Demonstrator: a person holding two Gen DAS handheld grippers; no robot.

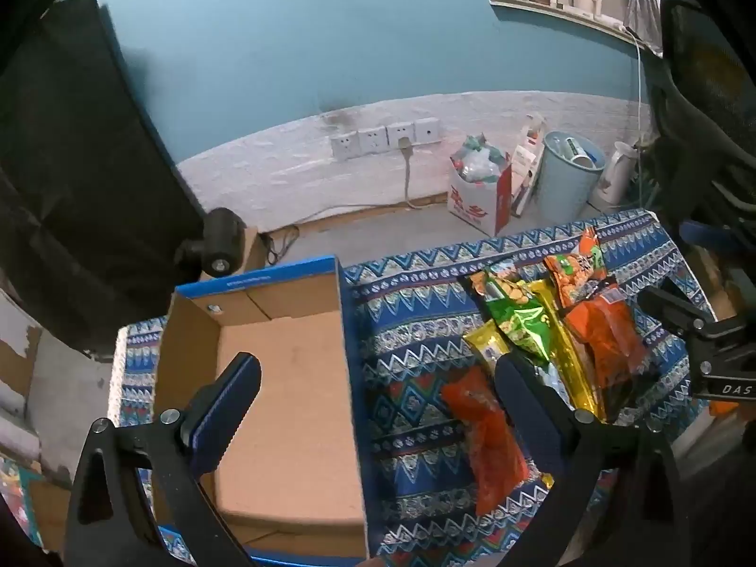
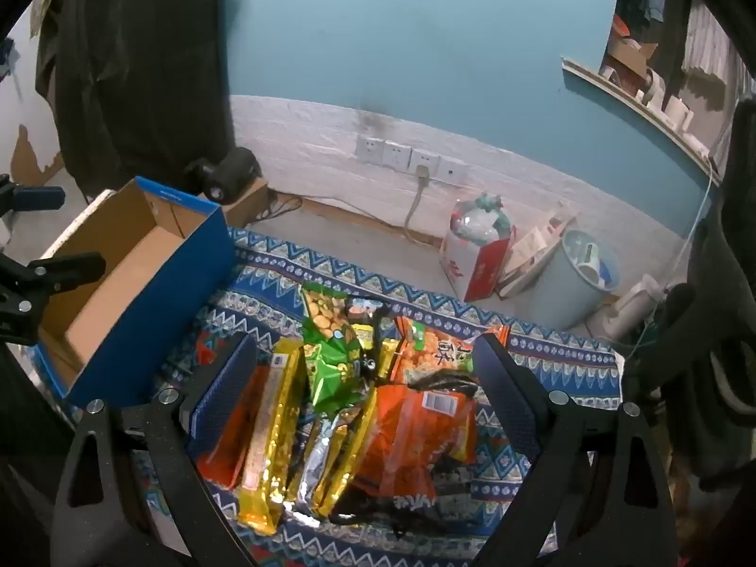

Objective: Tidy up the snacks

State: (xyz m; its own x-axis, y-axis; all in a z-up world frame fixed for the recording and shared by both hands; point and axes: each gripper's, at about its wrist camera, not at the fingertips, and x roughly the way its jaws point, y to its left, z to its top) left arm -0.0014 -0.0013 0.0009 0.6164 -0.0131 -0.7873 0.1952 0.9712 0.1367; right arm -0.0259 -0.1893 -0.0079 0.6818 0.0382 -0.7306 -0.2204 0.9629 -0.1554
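- My left gripper (image 1: 373,406): jaws wide open, holding nothing, over the box (image 1: 283,378) at lower left.
- Right gripper (image 2: 366,392): jaws wide open too, straddling the snacks (image 2: 330,406) mid-frame.

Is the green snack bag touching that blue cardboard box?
Apart. The right wrist view shows a strip of patterned cloth lying bare between the green snack bag and the blue cardboard box.

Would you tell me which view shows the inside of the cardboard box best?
The left wrist view: it looks down onto the cardboard box, showing its bare floor. The right wrist view shows mainly its blue outer wall and only part of the interior.
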